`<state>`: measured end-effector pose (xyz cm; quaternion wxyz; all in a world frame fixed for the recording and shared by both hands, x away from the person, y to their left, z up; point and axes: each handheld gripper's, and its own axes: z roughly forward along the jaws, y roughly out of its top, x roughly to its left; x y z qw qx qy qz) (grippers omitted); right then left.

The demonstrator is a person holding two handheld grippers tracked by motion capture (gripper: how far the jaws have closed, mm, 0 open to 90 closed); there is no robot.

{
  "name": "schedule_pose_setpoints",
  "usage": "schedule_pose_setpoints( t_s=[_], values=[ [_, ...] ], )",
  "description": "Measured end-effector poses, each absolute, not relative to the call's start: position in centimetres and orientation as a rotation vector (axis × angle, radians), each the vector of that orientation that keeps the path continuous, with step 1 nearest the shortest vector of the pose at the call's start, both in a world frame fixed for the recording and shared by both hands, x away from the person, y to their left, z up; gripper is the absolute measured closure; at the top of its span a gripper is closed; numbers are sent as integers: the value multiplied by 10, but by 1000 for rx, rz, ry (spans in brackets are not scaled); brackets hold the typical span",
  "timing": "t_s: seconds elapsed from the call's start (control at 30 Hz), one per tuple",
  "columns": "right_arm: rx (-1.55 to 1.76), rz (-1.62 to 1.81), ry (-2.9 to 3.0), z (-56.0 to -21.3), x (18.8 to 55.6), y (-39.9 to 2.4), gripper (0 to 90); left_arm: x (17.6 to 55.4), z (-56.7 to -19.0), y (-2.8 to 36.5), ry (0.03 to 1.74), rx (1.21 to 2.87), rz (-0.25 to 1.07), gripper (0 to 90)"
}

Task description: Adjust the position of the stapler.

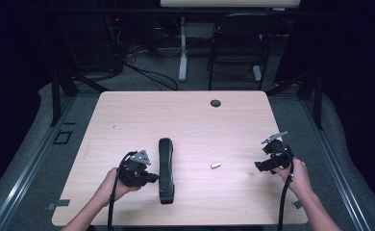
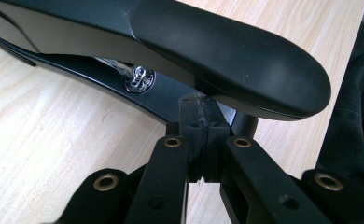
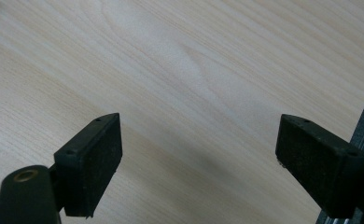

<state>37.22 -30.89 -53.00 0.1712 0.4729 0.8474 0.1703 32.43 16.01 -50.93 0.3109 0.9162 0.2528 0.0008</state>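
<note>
- The black stapler (image 1: 166,169) is seen in the lower middle of the high view, lying lengthwise on the table (image 1: 185,115), with its near end toward the bottom edge of the frame.
- The left gripper (image 1: 149,178) is placed just beside the stapler's lower end; in the left gripper view its jaws are brought fully together, and their tips are set against the stapler's base (image 2: 161,100), under the rounded top arm (image 2: 236,60). Nothing is clamped between them.
- It is judged that the stapler is being steadied or pushed from the side. The push should be kept low on the base and level, so that the stapler is not tipped or turned.
- The right gripper (image 1: 261,166) is held at the right of the high view, well apart from the stapler; its jaws are spread wide over bare wood, and nothing is held.
- A small pale strip, perhaps staples (image 1: 216,165), lies between the stapler and the right gripper.
- The table is of light wood with a round cable hole (image 1: 216,103) near its far edge. Behind it, in the dark upper part of the frame, a chair (image 1: 238,43) and cables (image 1: 147,72) on the grey floor are seen.
</note>
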Motion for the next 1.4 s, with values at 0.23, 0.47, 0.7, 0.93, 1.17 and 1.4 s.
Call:
schedule_pose_setpoints(
  t_s=[0.23,0.47,0.7,0.93,1.17,1.4],
  values=[
    [1346,476,2407,-531,373,-308,144,325,-512,156,677,2415,-7,900],
    [1344,475,2413,-531,373,-308,144,325,-513,148,666,2417,0,900],
    [1341,473,2416,-532,373,-307,144,326,-516,141,662,2418,9,900],
    [1353,480,2407,-532,374,-306,144,326,-517,134,659,2402,-1,900],
    [1362,469,2410,-533,376,-305,144,326,-519,122,649,2396,26,900],
    [1364,476,2407,-532,377,-304,142,325,-519,113,632,2391,44,900]
  ],
)
